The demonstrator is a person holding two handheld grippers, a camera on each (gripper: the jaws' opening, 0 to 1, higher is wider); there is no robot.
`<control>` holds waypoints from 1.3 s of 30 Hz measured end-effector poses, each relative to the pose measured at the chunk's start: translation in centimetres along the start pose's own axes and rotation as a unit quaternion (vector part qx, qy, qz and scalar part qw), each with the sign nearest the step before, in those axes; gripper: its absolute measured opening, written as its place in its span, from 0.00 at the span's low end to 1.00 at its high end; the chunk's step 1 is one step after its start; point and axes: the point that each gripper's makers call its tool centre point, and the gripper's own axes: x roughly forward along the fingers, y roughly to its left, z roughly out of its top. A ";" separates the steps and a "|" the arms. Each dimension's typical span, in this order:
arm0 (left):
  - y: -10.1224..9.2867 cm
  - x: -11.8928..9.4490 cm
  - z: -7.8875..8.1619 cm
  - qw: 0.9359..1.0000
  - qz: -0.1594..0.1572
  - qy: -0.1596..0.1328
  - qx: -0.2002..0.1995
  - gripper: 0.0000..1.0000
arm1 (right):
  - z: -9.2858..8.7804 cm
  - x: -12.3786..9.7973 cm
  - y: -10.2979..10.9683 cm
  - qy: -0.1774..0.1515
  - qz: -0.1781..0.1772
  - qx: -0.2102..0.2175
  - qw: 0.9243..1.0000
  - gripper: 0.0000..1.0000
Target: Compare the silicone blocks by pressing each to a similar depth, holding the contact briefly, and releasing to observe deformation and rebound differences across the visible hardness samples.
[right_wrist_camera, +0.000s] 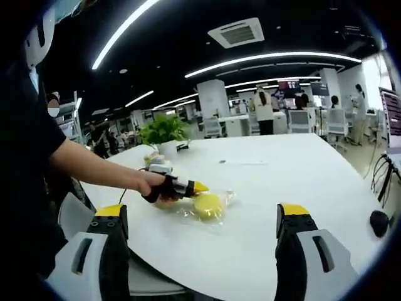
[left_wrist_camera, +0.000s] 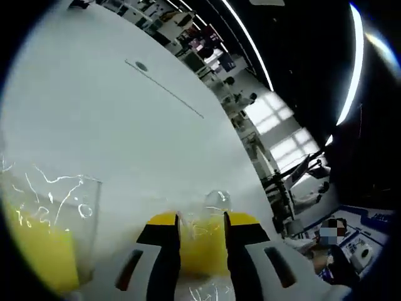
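Showing no readable writing anywhere, neither view is offering a brand or label on the samples; in the left gripper view the left tool [left_wrist_camera: 202,241] is standing with its yellow-tipped jaws narrowed around a yellow silicone block [left_wrist_camera: 202,248] wrapped in clear crinkled film, the block sitting between the jaws and seeming to touch both; a second yellow block [left_wrist_camera: 44,251] in the same kind of clear wrapping is lying near, at the view's lower left, on the white surface [left_wrist_camera: 125,138]; in the right gripper view the right tool [right_wrist_camera: 203,222] is hanging wide open with nothing between its jaws, held apart from the samples; that view is also showing the left tool [right_wrist_camera: 185,187] gripped in a person's hand [right_wrist_camera: 150,185], its yellow tip touching the round yellow block [right_wrist_camera: 208,204] in glossy plastic on the surface [right_wrist_camera: 301,169], with a potted plant [right_wrist_camera: 164,135] standing further back.
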 end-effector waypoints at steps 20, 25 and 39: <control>-5.1 -13.9 5.4 0.953 -0.033 -0.072 0.293 0.77 | 2.0 2.6 0.5 -0.025 0.025 0.018 0.999 0.89; -5.4 -19.9 4.7 0.931 -0.028 -0.108 0.348 0.81 | 0.9 3.5 0.6 -0.002 0.032 -0.037 0.999 0.88; -3.1 -28.3 -0.8 0.921 -0.002 -0.078 0.381 0.99 | 0.4 4.1 0.4 0.002 0.050 -0.069 0.996 0.95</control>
